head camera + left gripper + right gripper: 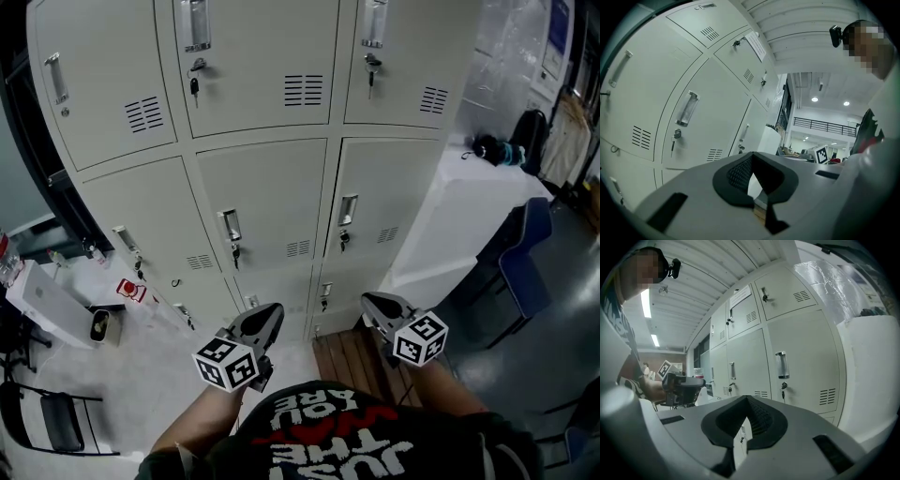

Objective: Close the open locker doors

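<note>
A bank of pale grey lockers [262,206] fills the head view, and every door I can see lies flush with its handle and key in place. Both grippers hover low in front of the bottom row, close to my body. The left gripper [270,311] is shut with nothing in it, its tips toward the lower doors. To its right, the right gripper [369,300] is also shut and empty. In the left gripper view the left gripper [754,180] points along the locker doors [708,122]. In the right gripper view the right gripper [745,427] faces the locker doors [801,362], none touched.
A white cabinet [469,216] stands against the lockers' right side, with a dark object [492,150] on top and a blue chair [525,262] beside it. Wooden slats [361,361] lie on the floor below the right gripper. A white box [47,300] and black chair [56,417] sit at left.
</note>
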